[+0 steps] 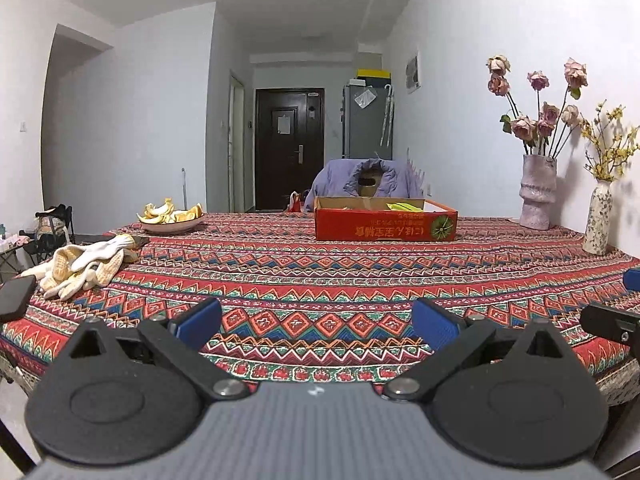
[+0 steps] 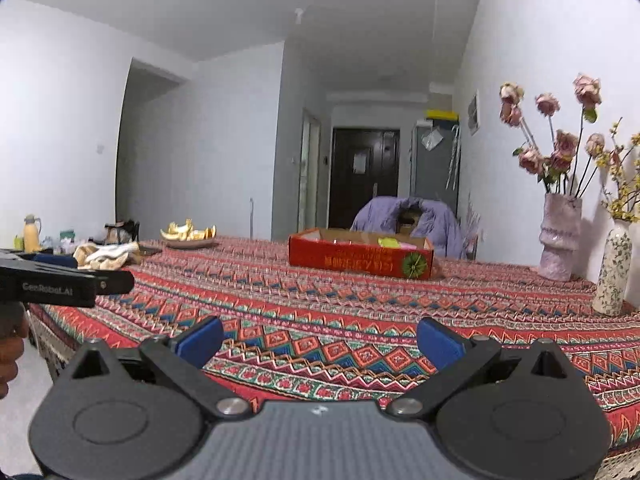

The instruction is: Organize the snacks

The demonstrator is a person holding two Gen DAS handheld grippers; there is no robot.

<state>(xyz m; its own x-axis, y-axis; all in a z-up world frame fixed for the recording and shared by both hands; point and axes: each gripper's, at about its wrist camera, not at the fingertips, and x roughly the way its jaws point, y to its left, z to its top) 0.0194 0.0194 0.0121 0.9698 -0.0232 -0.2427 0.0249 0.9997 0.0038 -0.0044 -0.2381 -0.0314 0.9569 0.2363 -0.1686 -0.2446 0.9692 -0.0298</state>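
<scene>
A shallow red cardboard box sits far back on the patterned tablecloth, with a yellow-green packet lying inside it. The box and the packet also show in the right wrist view. My left gripper is open and empty, low over the near edge of the table. My right gripper is open and empty too, over the near edge to the right of the left one. Both are far from the box.
A plate of orange peels and white work gloves lie at the left, with a black phone near them. Two vases of flowers stand at the right by the wall. A chair with a purple jacket stands behind the table.
</scene>
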